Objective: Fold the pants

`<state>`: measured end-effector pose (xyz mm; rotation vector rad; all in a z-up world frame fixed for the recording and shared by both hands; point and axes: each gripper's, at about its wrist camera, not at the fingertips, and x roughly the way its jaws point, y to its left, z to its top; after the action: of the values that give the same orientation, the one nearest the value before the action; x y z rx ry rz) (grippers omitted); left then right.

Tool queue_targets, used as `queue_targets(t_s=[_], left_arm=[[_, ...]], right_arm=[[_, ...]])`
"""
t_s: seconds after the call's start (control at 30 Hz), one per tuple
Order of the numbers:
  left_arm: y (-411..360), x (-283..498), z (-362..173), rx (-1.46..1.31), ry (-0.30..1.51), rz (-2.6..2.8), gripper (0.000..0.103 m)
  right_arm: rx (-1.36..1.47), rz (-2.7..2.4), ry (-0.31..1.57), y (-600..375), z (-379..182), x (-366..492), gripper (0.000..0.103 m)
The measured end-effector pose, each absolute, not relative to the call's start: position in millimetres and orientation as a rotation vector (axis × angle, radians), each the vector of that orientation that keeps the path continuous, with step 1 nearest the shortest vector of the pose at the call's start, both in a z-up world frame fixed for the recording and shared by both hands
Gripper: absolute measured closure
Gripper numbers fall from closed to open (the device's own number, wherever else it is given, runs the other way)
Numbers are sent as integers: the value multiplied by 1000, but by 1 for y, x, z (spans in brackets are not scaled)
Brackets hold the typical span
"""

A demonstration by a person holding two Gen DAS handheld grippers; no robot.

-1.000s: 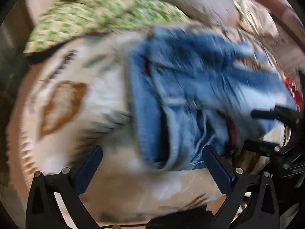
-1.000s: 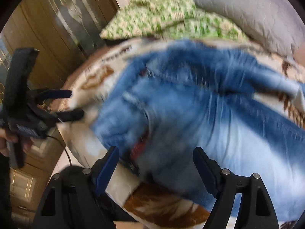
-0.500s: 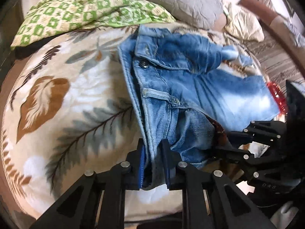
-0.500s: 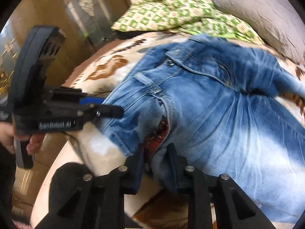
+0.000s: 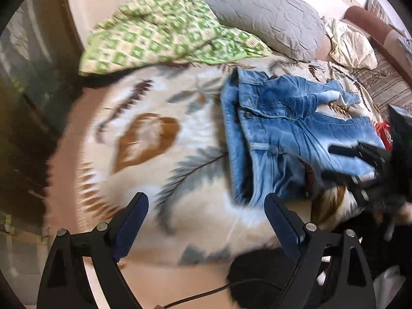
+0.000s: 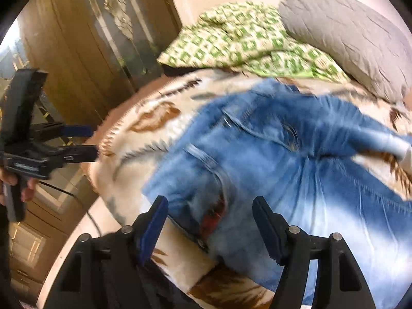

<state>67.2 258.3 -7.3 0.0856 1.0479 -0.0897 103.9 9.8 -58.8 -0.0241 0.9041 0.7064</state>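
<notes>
While both claws stand wide apart and hold nothing, the blue pants (image 5: 288,139) lie spread on the leaf-print blanket (image 5: 159,139), waistband toward the near edge. Left gripper (image 5: 206,213) hovers above bare blanket just left of the waistband, not touching. Right gripper (image 6: 209,221) hangs over the open fly, fingers straddling the denim; contact unclear through blur. Green checked pillow (image 6: 244,41) and grey pillow (image 6: 347,33) sit behind.
</notes>
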Motion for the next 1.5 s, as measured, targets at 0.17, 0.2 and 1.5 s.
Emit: queue_targets(t_s=[0.17, 0.2, 1.5], left_arm=[[275, 27, 35, 90, 1075, -56, 8], [275, 26, 34, 87, 1072, -48, 6], [183, 378, -99, -154, 1054, -310, 87]], right_arm=[[-25, 719, 857, 21, -44, 110, 31], [-17, 717, 855, 23, -45, 113, 31], [-36, 349, 963, -3, -109, 334, 93]])
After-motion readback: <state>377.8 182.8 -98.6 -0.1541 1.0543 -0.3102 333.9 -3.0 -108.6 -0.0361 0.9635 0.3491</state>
